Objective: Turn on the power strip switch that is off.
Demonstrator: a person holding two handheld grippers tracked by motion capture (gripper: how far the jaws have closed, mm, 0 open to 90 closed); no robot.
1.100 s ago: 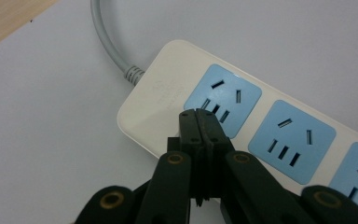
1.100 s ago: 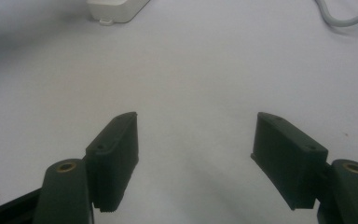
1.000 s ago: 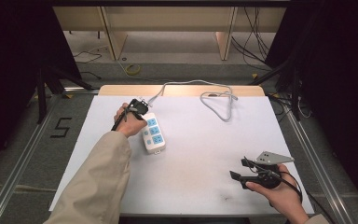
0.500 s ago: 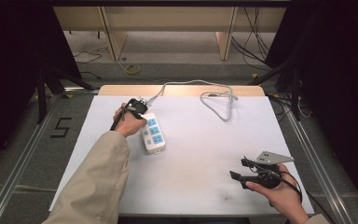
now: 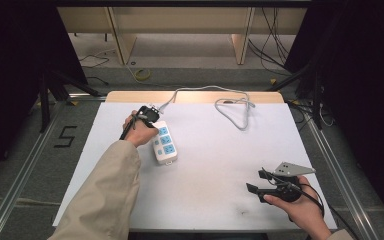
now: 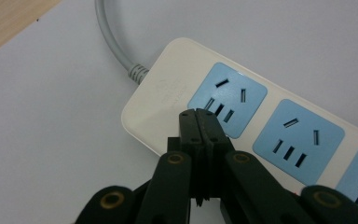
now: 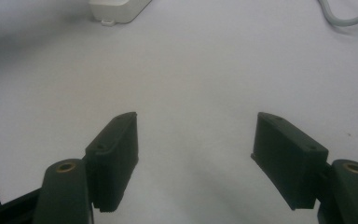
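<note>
The white worktop [image 5: 220, 150] looks the same as a second ago: nothing on it has shifted. The grey cord [image 5: 235, 107] lies looped near the far edge, right of the middle, and runs back to the strip [image 5: 164, 145], which sits left of centre with its cord end toward the far left corner, exactly where it was.

The left gripper [image 5: 147, 114] stays over that cord end. In the left gripper view its jaws are pressed flat together with nothing between them, and the tips [image 6: 199, 116] sit at the near edge of the first blue socket [image 6: 227, 99]; whether they touch the strip's face or hang just above it I cannot tell.

The right gripper [image 5: 256, 182] has only drifted a little toward the left, low over bare worktop near the front right corner, well apart from the strip. Its jaws stand wide apart and empty [image 7: 196, 126].

So the work seems paused rather than advanced: the strip is neither gripped nor moved, and I judge the closed left tips are placed to push or steady it
</note>
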